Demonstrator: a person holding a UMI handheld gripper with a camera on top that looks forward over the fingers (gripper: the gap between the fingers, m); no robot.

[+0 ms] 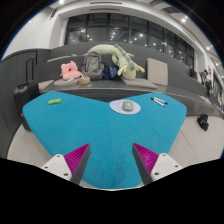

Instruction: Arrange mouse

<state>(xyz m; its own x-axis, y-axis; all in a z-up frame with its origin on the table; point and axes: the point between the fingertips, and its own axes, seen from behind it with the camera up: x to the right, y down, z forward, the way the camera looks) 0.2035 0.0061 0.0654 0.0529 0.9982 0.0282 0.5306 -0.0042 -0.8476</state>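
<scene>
A small grey mouse [128,106] lies on the teal table top [100,135], near its far edge and well beyond my fingers. My gripper [112,162] is open, its two magenta pads [78,160] spread wide over bare teal surface with nothing between them. The mouse sits slightly right of the line between the fingers.
A small green item [54,100] lies at the table's far left and a white and blue pen-like item [158,99] at the far right. Behind the table, plush toys [110,62] and a pink toy [70,70] sit on a grey sofa. Dark chairs flank both sides.
</scene>
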